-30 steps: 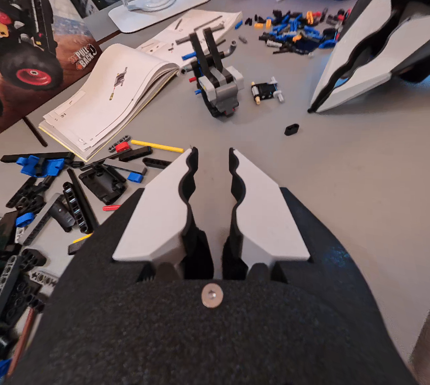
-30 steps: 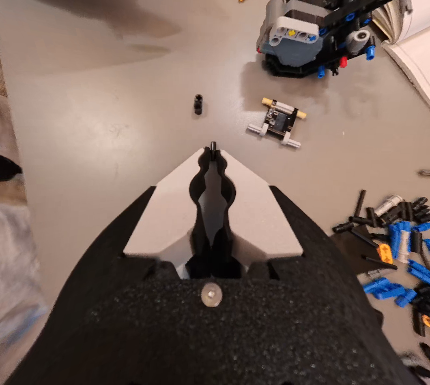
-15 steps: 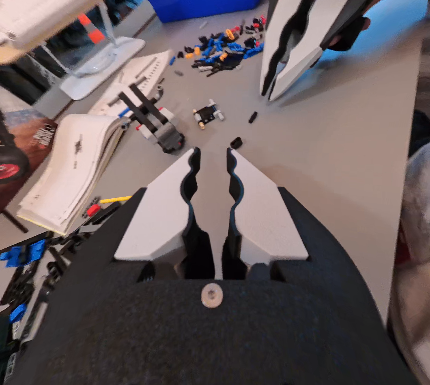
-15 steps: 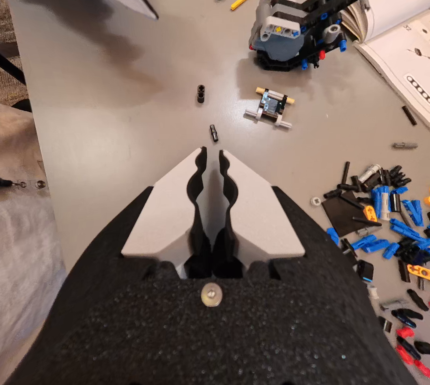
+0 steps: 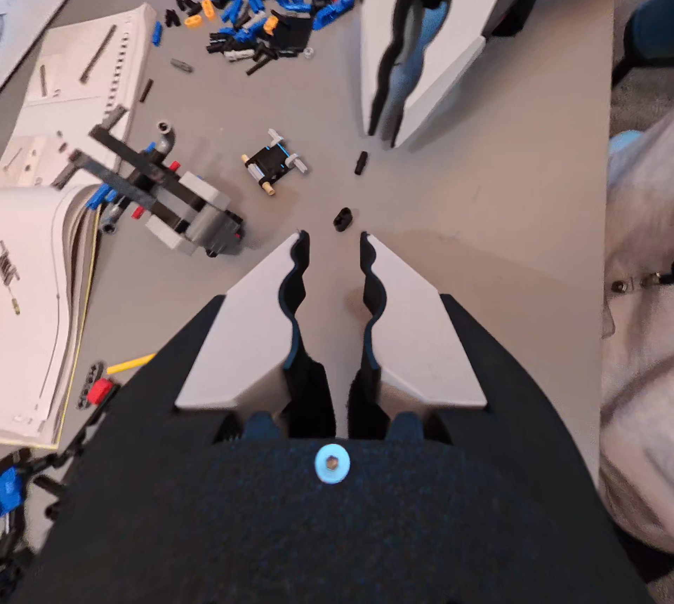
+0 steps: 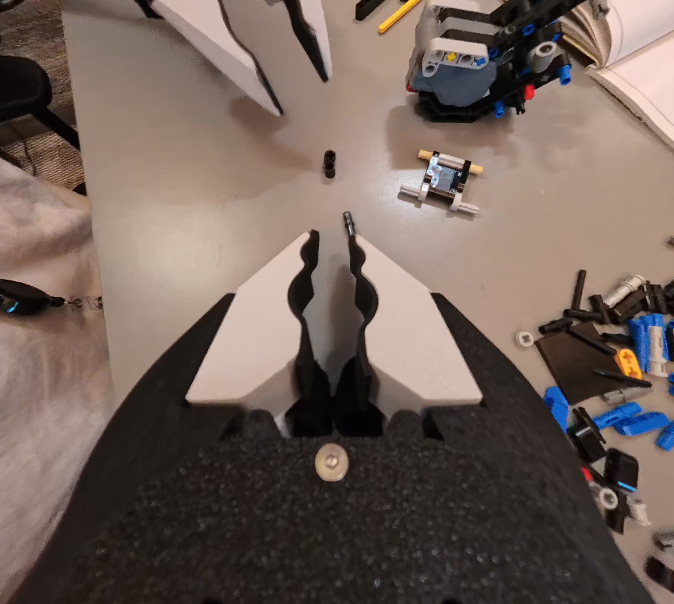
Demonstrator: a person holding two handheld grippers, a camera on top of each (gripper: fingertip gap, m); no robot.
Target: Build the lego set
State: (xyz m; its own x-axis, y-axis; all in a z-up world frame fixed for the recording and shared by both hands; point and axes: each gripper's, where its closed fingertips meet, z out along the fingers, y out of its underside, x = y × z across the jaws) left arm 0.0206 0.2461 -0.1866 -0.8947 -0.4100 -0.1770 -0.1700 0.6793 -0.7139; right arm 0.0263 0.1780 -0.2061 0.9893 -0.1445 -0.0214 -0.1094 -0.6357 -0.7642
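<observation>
A small black two-hole connector (image 5: 343, 219) (image 6: 329, 163) lies on the grey table between the two grippers. A thin black pin (image 5: 360, 162) (image 6: 349, 222) lies beside it, just in front of my right gripper's tip. My left gripper (image 5: 334, 238) is open and empty, its tips just short of the connector; it also shows in the right wrist view (image 6: 302, 98). My right gripper (image 6: 332, 236) is open and empty; it also shows in the left wrist view (image 5: 382, 140). The grey and black partial build (image 5: 182, 207) (image 6: 492, 61) and a small black sub-assembly with grey axles (image 5: 274, 163) (image 6: 443, 178) stand nearby.
An open instruction booklet (image 5: 40, 258) (image 6: 627, 3) lies beyond the build. A pile of blue, black and orange pieces (image 5: 262, 6) (image 6: 620, 367) sits at one side. Loose beams and a yellow axle (image 6: 408, 5) lie near the booklet. A person's pale clothing (image 5: 642, 294) borders the table edge.
My right gripper opened and left the black pin on the table. My left gripper swung right and came down toward the black connector. Both grippers now face each other closely.
</observation>
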